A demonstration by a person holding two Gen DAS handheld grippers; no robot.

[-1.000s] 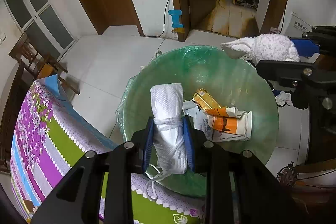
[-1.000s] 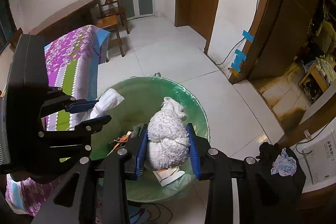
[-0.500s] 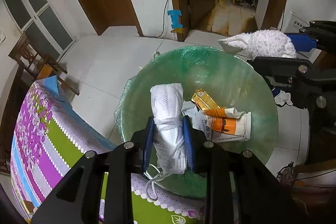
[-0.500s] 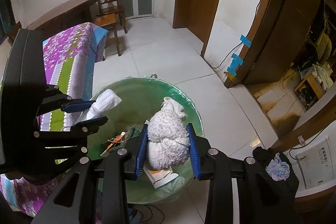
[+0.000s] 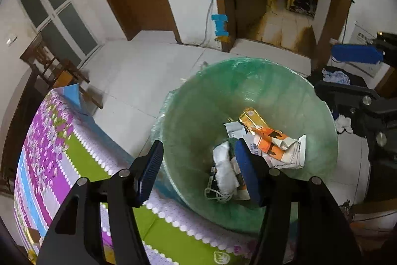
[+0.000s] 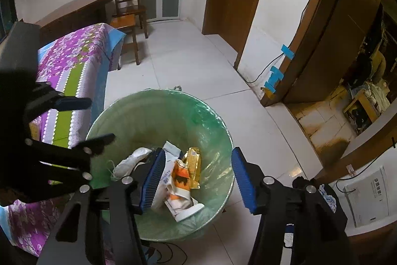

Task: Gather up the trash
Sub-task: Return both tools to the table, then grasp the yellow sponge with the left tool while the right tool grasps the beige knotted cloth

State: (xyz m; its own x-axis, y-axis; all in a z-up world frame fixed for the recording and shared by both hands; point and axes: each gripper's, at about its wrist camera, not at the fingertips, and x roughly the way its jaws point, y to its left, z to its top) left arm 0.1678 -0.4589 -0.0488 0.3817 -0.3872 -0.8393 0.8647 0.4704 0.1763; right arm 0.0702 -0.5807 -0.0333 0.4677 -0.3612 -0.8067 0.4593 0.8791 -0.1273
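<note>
Both my claws, left (image 5: 198,170) and right (image 6: 196,180), now gape empty; a second ago each clamped a white bundle. Rolled cloth (image 5: 224,170) lies below them in the bin (image 5: 285,96), among cartons (image 6: 181,178). Drop done.

Both wrist views look down; share lined bin (image 5: 285,81) (image 6: 119,116).
</note>
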